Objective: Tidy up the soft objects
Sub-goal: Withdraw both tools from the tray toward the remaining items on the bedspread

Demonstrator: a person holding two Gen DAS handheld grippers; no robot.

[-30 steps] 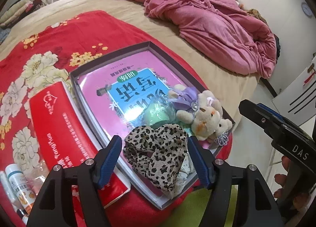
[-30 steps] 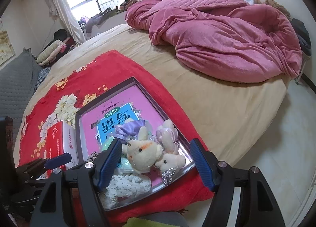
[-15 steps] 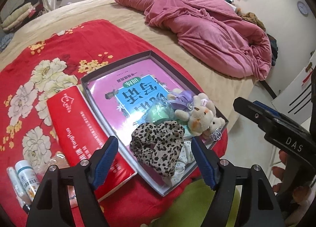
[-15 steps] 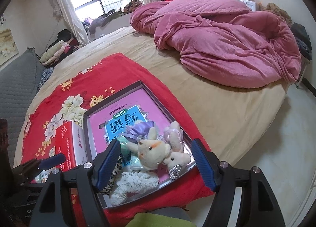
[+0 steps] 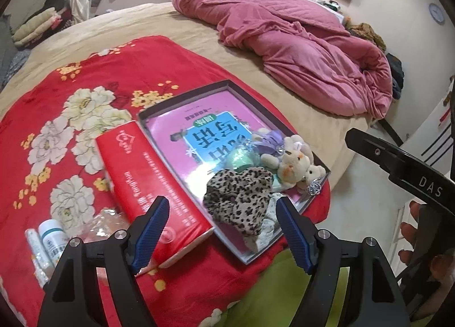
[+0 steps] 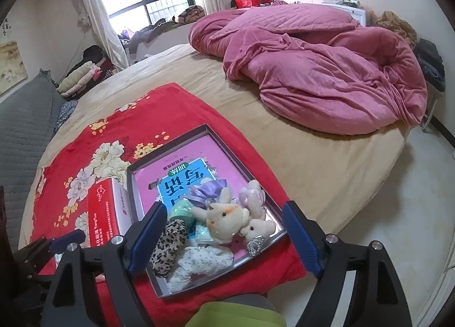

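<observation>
A shallow grey tray (image 5: 227, 84) with a pink booklet in its bottom lies on a red flowered blanket (image 5: 113, 71). At its near end are piled a leopard-print cloth (image 5: 239, 199), a cream plush bear (image 5: 293, 165), a purple bow (image 5: 270, 139), a green soft piece (image 5: 240, 157) and a white flowered cloth (image 5: 266, 230). My left gripper (image 5: 221, 204) hovers open above the leopard cloth, apart from it. My right gripper (image 6: 224, 209) hangs over the bear (image 6: 224, 217); its jaws are opening and grip nothing.
A long red box (image 5: 148, 176) lies along the tray's left side, with small white bottles (image 5: 51, 238) and a crumpled plastic wrapper nearer me. A heaped pink quilt (image 5: 298, 51) covers the bed's far right. The bed's edge and floor are at right.
Both grippers have drawn back and upward from the tray, so the pile looks smaller. Both sets of jaws stand a little wider. The soft things have not moved.
</observation>
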